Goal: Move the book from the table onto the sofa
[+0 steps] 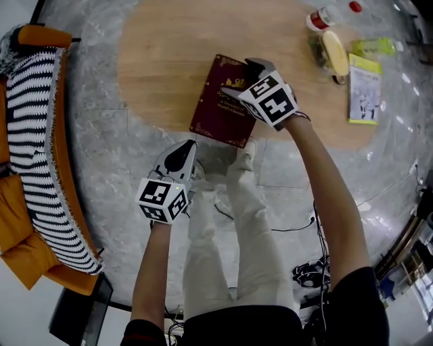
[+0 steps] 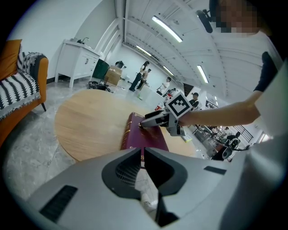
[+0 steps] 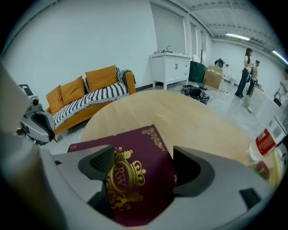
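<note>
A dark red book (image 1: 220,101) with gold print lies flat on the round wooden table (image 1: 155,47), near its front edge. My right gripper (image 1: 242,76) hovers over the book's upper right part, jaws wide open. In the right gripper view the gold-crested cover (image 3: 135,179) fills the gap between the open fingers (image 3: 101,161), and no pad presses on it. My left gripper (image 1: 189,149) is shut and empty, held just off the table's edge below the book. It points at the book (image 2: 144,137) and the right gripper (image 2: 150,121). The orange sofa (image 1: 34,155) with a striped throw stands at the left.
A bottle (image 1: 321,17), a yellow packet (image 1: 335,53) and a green booklet (image 1: 364,88) lie on the table's right side. The person's legs (image 1: 233,223) stand at the table's edge, with cables (image 1: 308,274) on the marble floor. A white cabinet (image 3: 173,69) and people stand far back.
</note>
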### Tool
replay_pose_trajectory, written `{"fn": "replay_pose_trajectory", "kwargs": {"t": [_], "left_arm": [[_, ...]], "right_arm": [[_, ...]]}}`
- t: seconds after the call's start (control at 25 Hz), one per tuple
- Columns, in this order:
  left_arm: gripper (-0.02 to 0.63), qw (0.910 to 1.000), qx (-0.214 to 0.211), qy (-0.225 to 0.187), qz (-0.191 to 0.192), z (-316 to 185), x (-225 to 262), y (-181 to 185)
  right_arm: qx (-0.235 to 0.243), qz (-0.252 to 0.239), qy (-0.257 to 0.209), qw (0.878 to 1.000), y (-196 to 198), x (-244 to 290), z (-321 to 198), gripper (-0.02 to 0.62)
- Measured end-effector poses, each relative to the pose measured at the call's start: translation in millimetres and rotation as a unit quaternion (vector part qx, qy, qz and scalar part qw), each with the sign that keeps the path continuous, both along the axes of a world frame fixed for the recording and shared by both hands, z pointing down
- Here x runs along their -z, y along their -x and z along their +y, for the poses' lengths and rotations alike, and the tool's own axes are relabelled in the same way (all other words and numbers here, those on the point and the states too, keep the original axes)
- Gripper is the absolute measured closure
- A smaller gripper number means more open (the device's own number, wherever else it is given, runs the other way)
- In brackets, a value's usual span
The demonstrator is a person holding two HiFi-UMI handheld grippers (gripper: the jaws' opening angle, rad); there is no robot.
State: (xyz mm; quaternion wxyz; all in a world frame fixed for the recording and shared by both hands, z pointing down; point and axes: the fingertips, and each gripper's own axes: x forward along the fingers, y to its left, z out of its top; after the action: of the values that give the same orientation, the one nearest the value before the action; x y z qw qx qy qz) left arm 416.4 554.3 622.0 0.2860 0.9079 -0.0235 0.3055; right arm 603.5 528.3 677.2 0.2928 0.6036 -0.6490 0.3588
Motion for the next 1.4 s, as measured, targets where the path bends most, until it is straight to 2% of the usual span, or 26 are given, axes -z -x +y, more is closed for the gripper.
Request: {"fn": "replay_pose_trajectory", "kwargs": {"t": [0.52,0.84,1.4], "left_arm": [[0.589,0.9999,0.005,0.008,-0.005,0,-6,6],[0.586,0.999,0.008,0.041,-0.016,-3,-14,17],[0.442,0.9972,0.006,0.067,-0.034,0,-33,38]], "right_arm": [[0.012,-0.004,0.001,1.0,18,0,0,0.19],[0.015,-0.003,-0.006,1.0,39,1,0,0.19],[0.052,-0.003,-0.016,0.999,83,3,2,0.189]]}}
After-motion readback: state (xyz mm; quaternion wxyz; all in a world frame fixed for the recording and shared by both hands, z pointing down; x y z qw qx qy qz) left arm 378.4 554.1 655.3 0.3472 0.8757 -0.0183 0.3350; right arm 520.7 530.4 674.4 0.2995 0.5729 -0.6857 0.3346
